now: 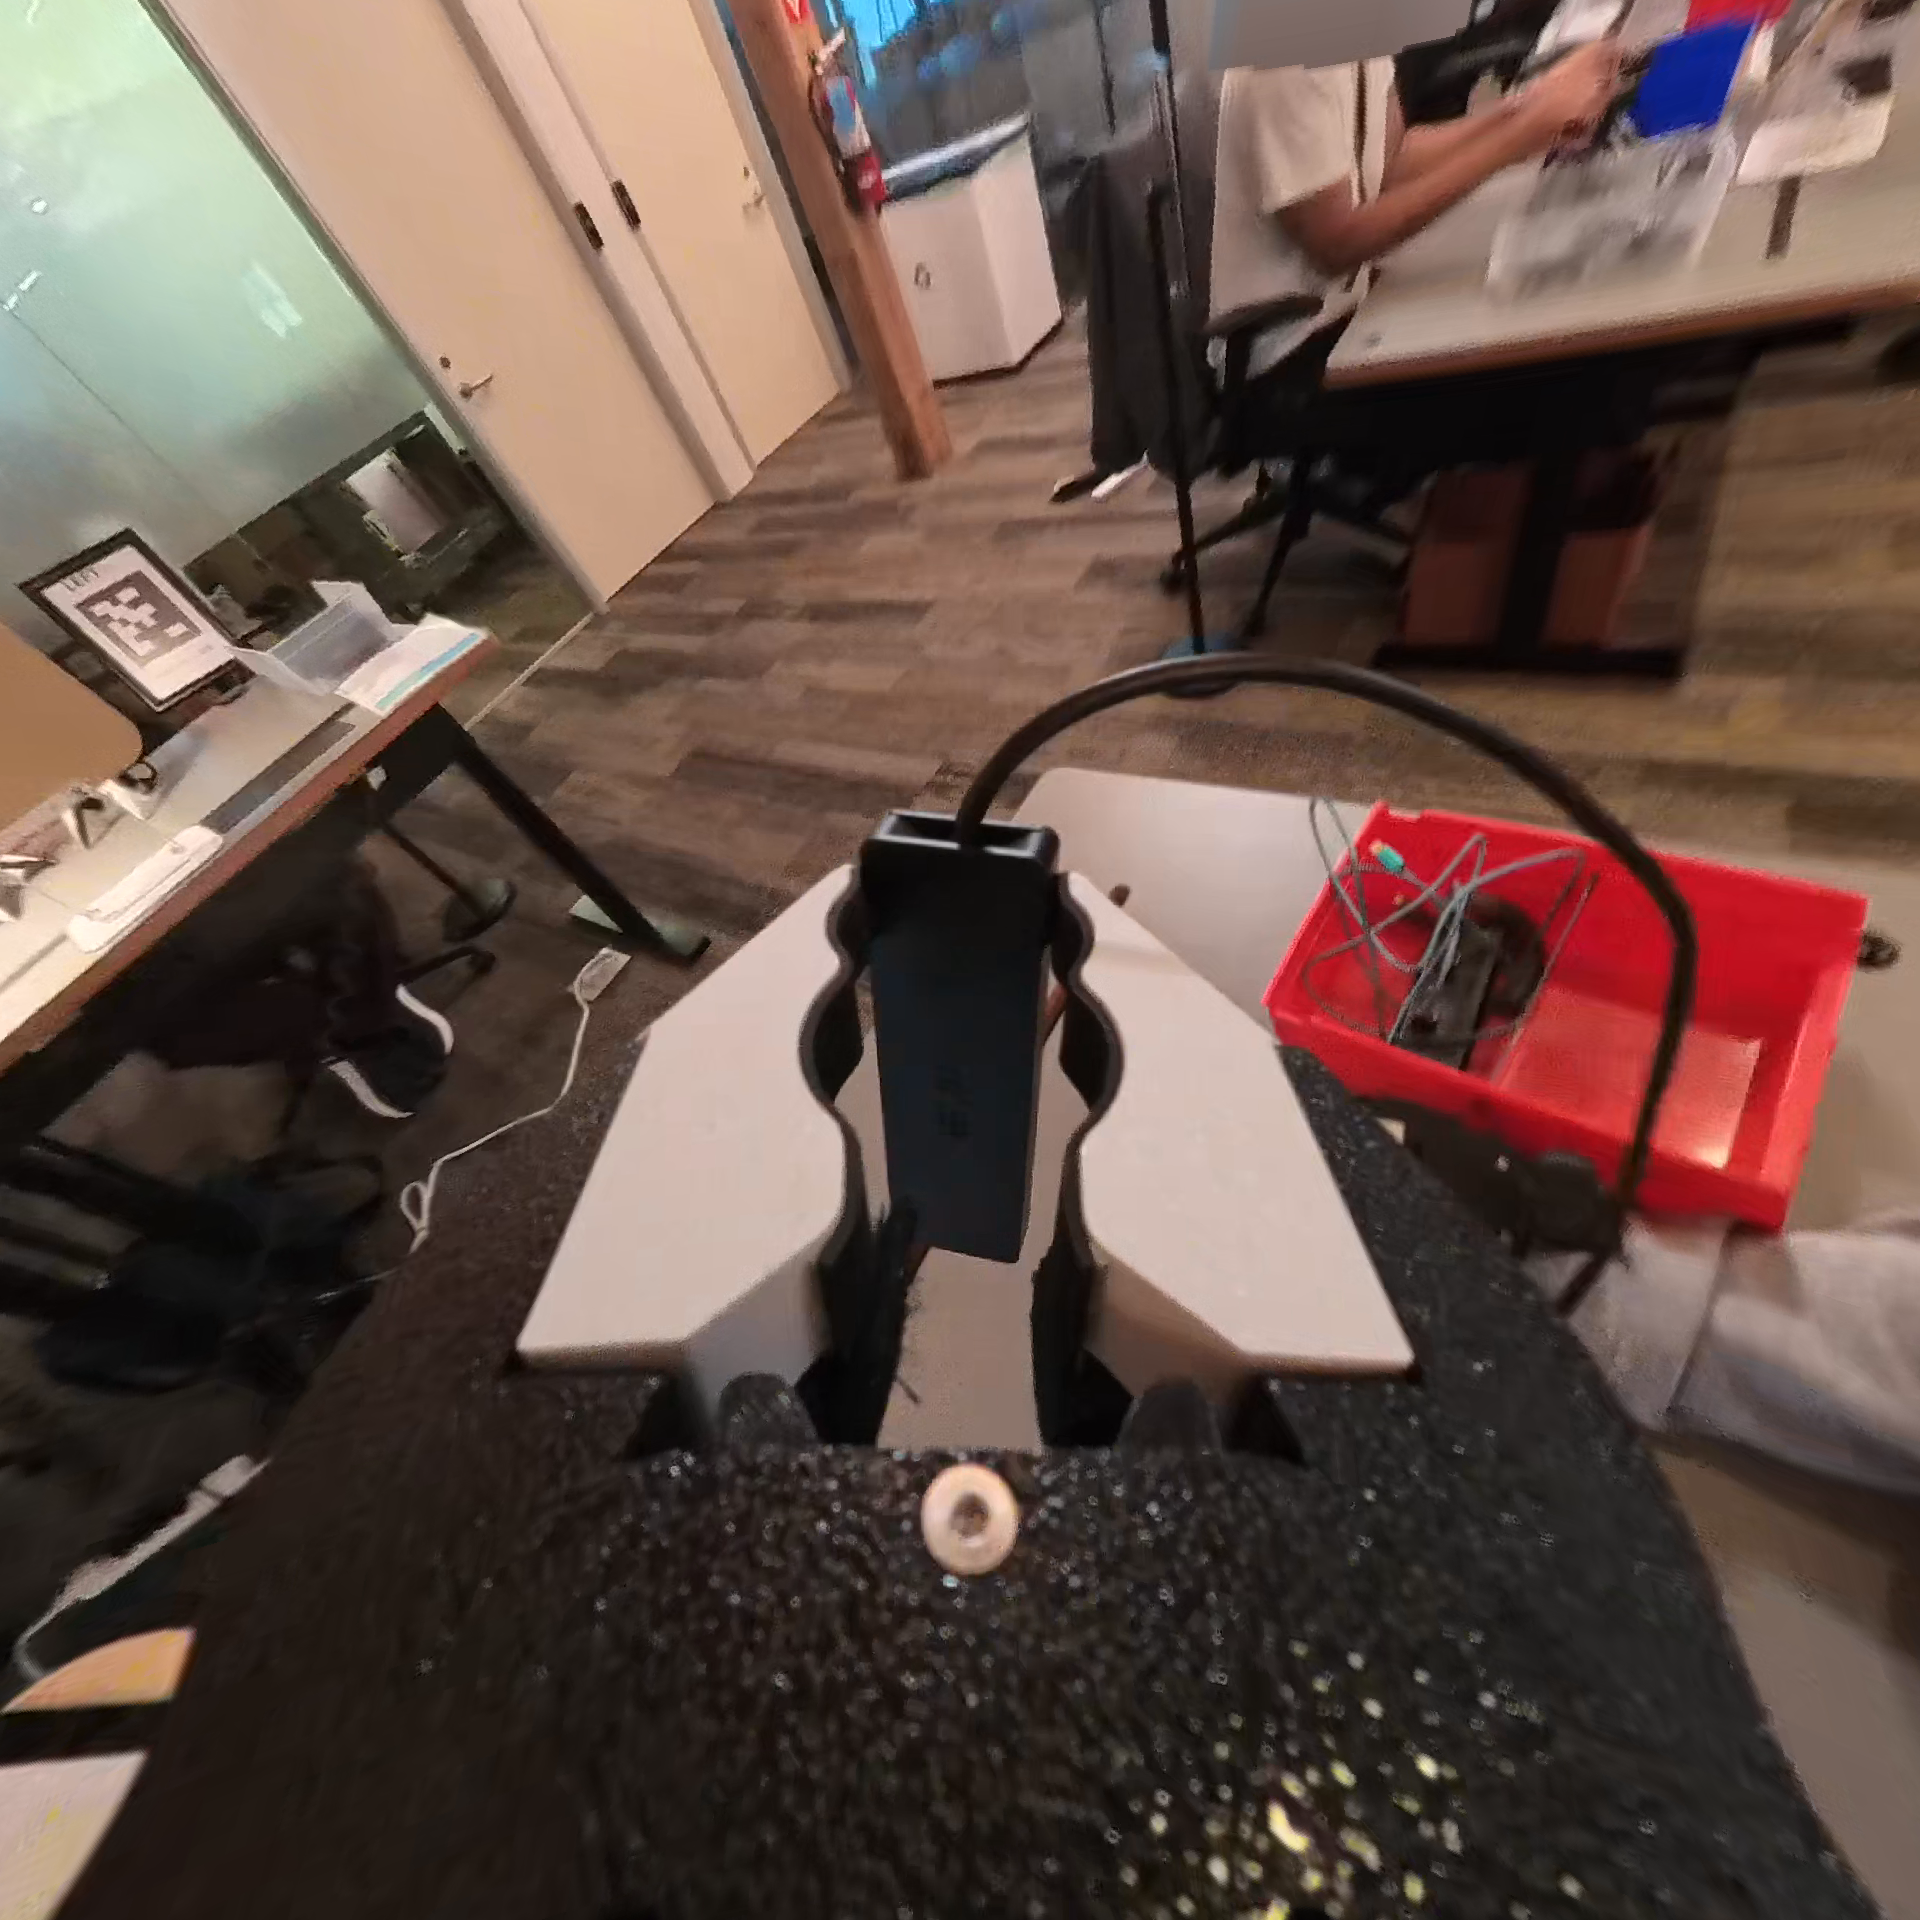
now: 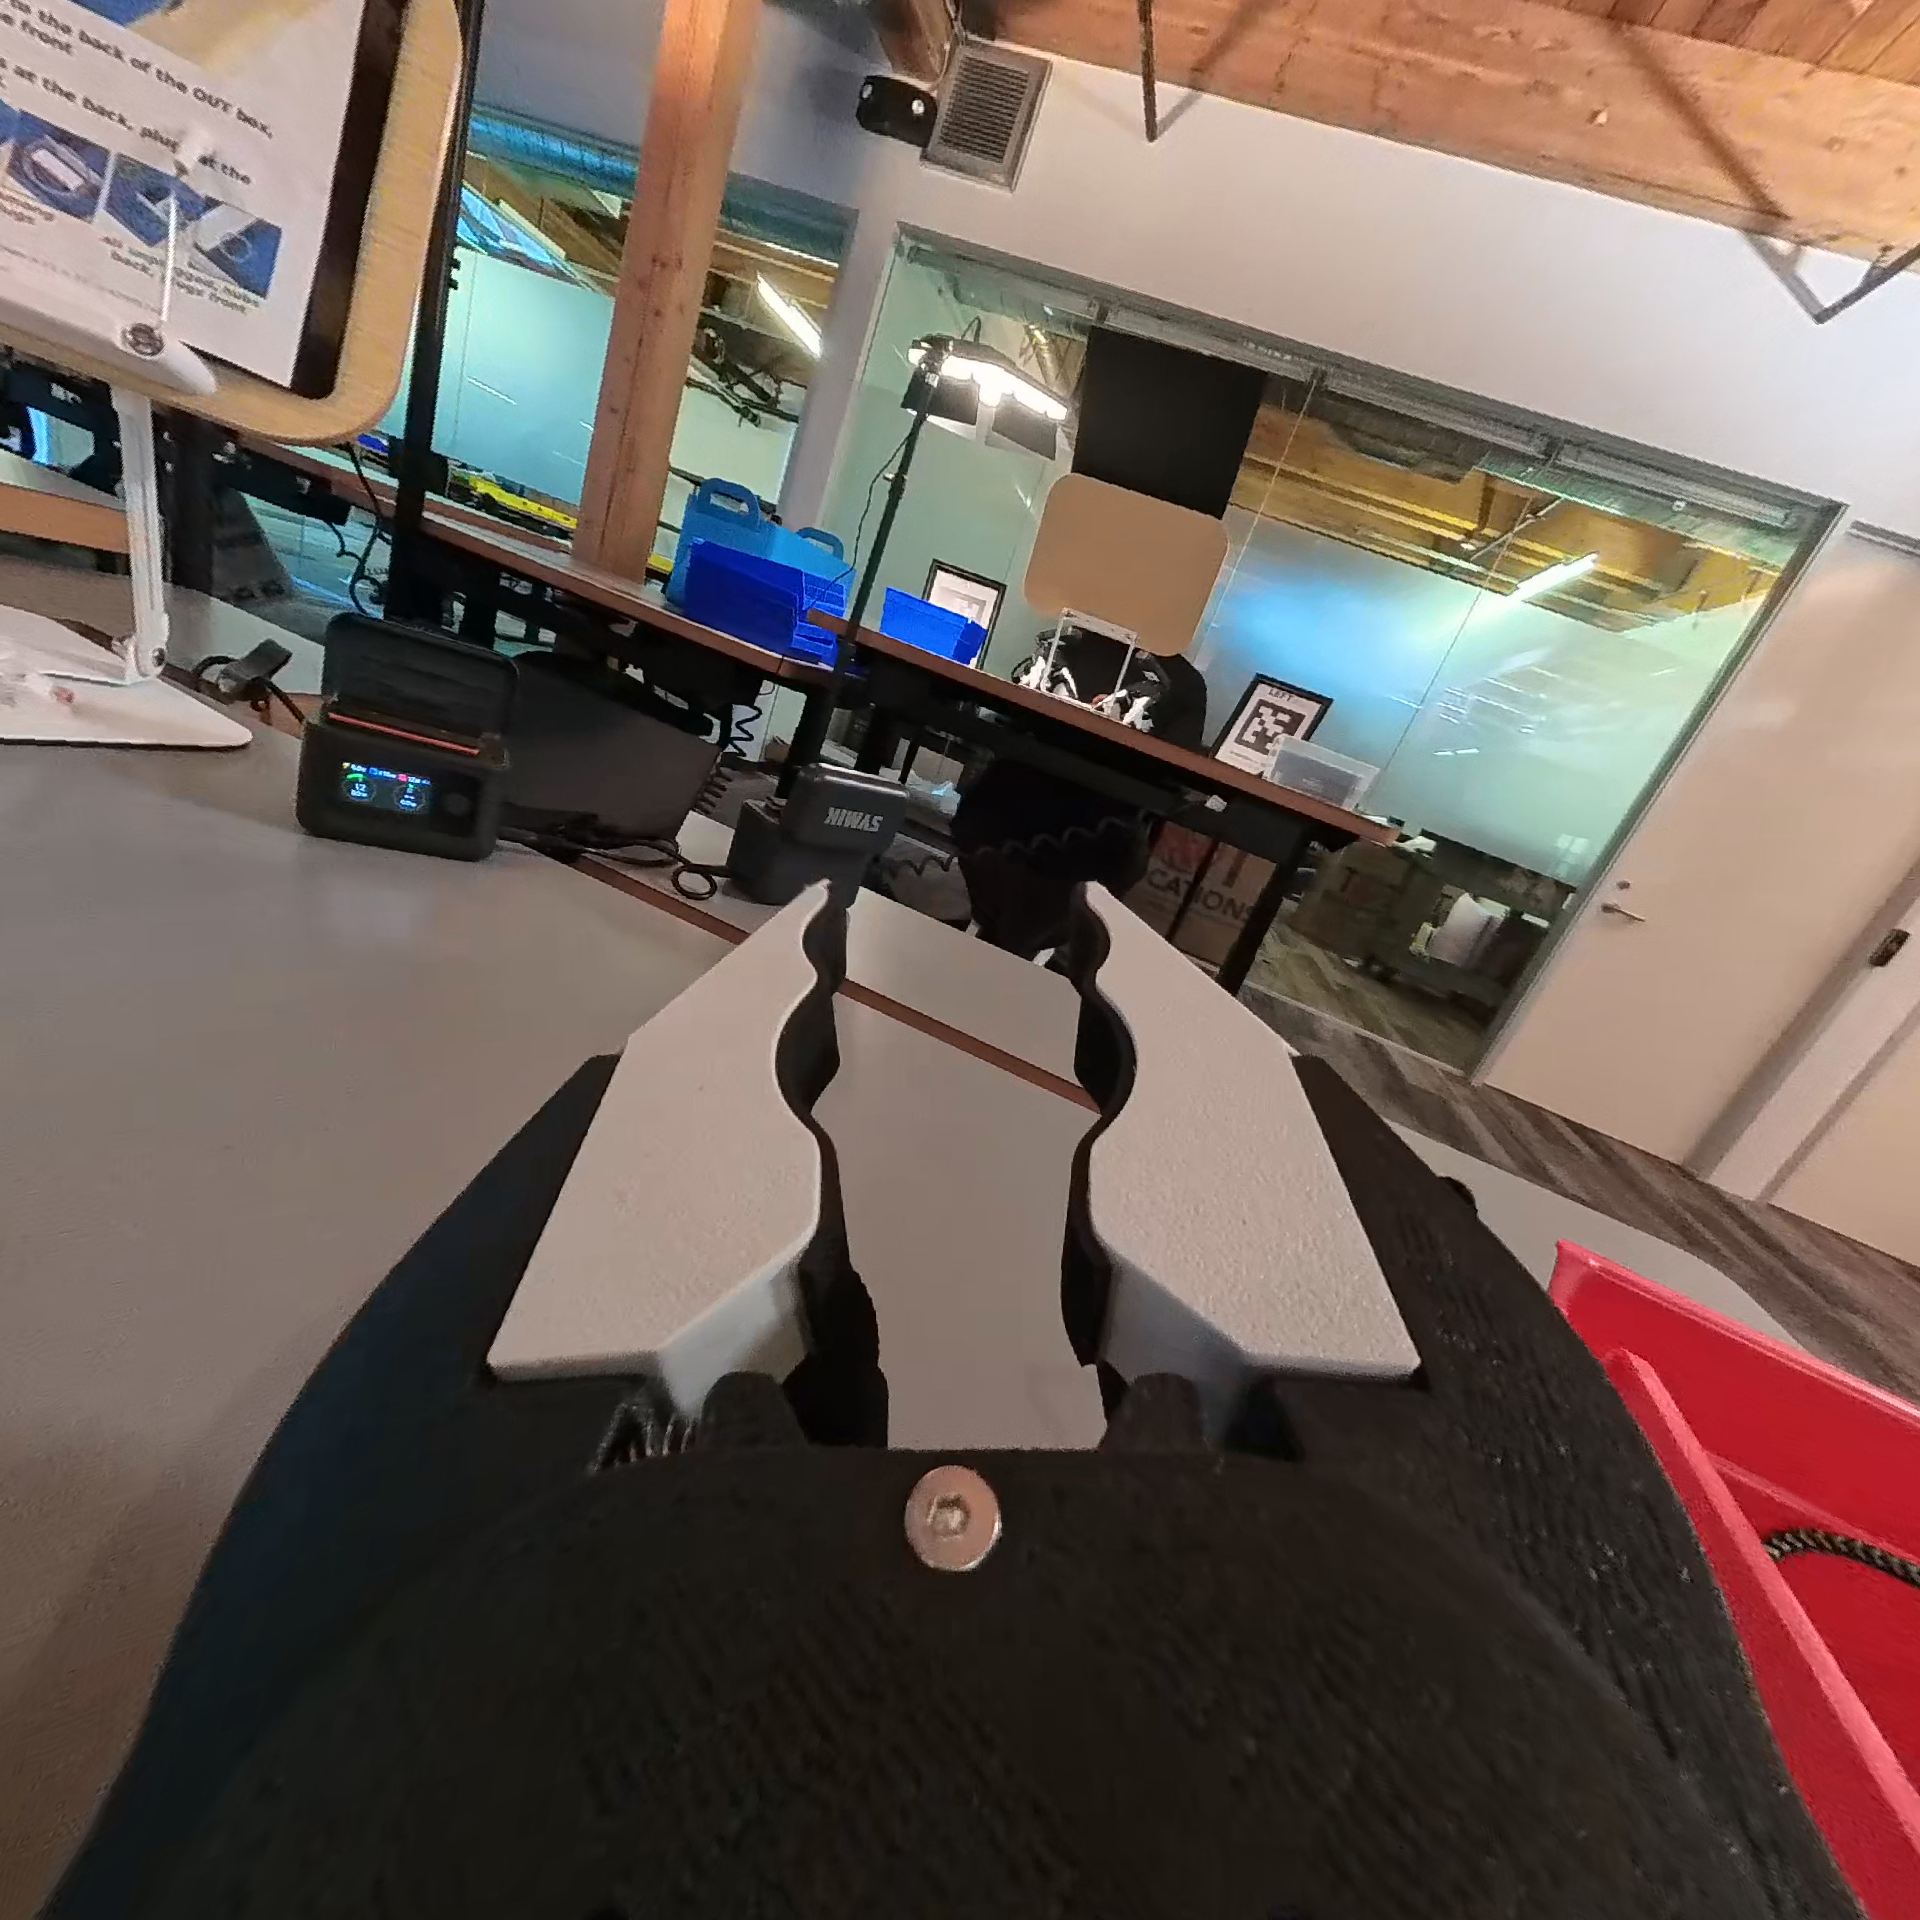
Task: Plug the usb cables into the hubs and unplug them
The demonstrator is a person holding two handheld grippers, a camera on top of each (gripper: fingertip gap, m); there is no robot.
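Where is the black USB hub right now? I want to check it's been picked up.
In the left wrist view, the black USB hub sits clamped between the left gripper fingers, held above the table, with the red bin to its right.

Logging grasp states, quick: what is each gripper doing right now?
Left gripper: closed on the black hub.
Right gripper: open, holding nothing.

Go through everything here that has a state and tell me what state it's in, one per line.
Left gripper: shut on the black USB hub.
Black USB hub: held off the table, nothing visibly plugged in.
Hub cable: attached, arcing over to the right.
Right gripper: open, empty.
Red bin: open-topped, holding tangled cables.
Power station: screen lit.
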